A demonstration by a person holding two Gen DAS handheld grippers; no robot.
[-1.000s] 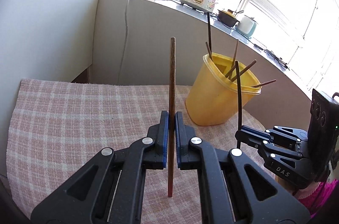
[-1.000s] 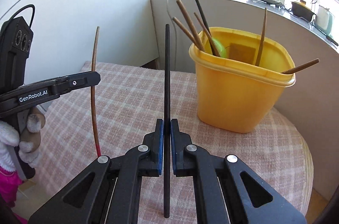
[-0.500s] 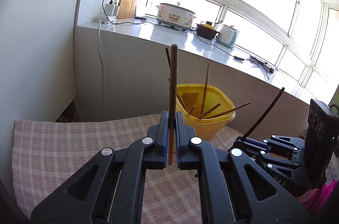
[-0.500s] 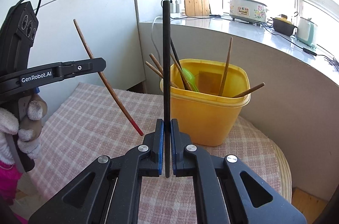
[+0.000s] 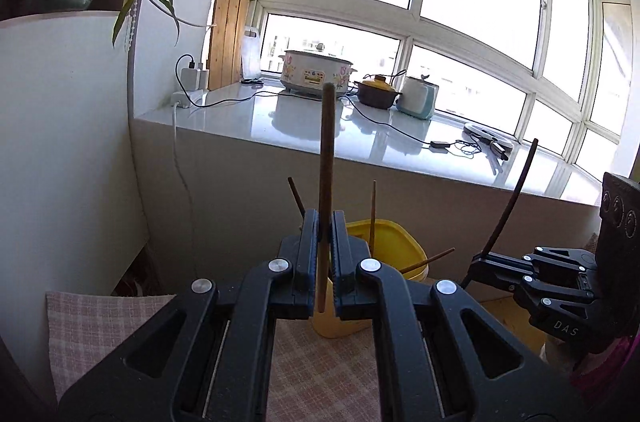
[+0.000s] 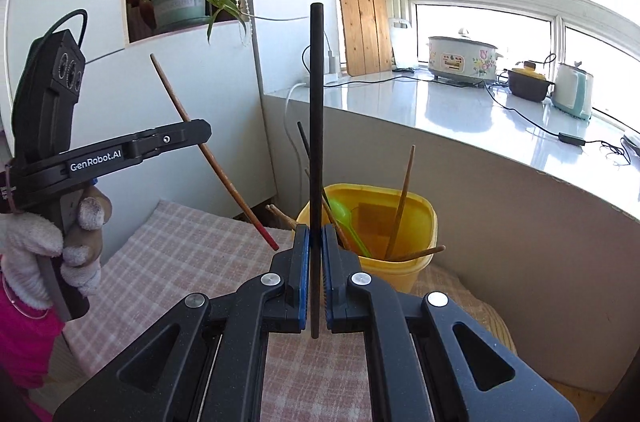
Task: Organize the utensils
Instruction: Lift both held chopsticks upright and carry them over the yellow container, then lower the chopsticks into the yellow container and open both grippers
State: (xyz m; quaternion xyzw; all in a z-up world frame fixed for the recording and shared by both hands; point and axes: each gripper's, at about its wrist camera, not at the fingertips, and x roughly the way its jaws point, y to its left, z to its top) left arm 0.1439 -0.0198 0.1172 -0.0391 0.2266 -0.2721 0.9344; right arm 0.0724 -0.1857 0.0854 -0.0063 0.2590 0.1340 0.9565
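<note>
Your left gripper [image 5: 325, 222] is clamped on a brown wooden chopstick [image 5: 327, 158], which stands nearly upright between the blue pads in its own camera and leans in the right wrist view, its red tip [image 6: 273, 245] hanging clear above the checked cloth [image 6: 176, 254]. Your right gripper [image 6: 315, 242] is closed tight on a black chopstick [image 6: 316, 110], held upright, with a short end showing below the pads. Both sticks are in the air, short of the yellow tub [image 6: 416, 262]. The tub stands on the cloth near the table's far edge, with several chopsticks and a green spoon [image 6: 347, 218] in it. Behind it runs a grey counter [image 6: 460, 110] under the window, carrying a flowered cooker [image 6: 462, 60].
</note>
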